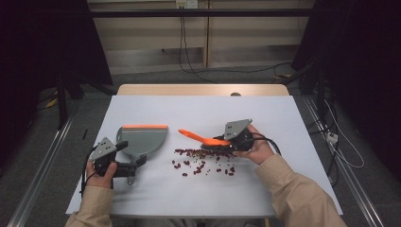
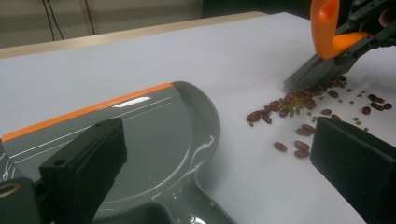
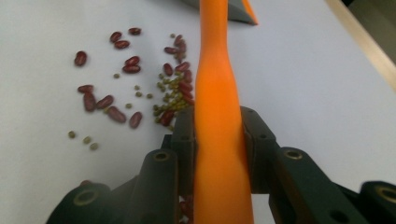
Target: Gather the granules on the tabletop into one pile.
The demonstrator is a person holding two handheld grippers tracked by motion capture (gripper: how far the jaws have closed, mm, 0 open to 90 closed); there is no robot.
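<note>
A grey dustpan (image 1: 142, 139) with an orange lip lies flat on the white table top (image 1: 198, 111), left of centre. My left gripper (image 1: 138, 168) sits at the dustpan's handle. In the left gripper view its jaws stand wide apart either side of the handle (image 2: 187, 212), and any contact is hidden below the frame edge. My right gripper (image 1: 213, 144) is shut on an orange brush (image 1: 198, 137). The brush's grey bristles (image 2: 313, 72) rest at the edge of scattered red beans (image 1: 203, 163) and small green ones (image 3: 163, 100).
The beans lie in a loose patch between the dustpan (image 2: 154, 135) and the brush (image 3: 219, 116). The table's wooden far edge (image 1: 203, 90) runs behind, with cables on the floor beyond it. A person's sleeved forearms come in from the bottom.
</note>
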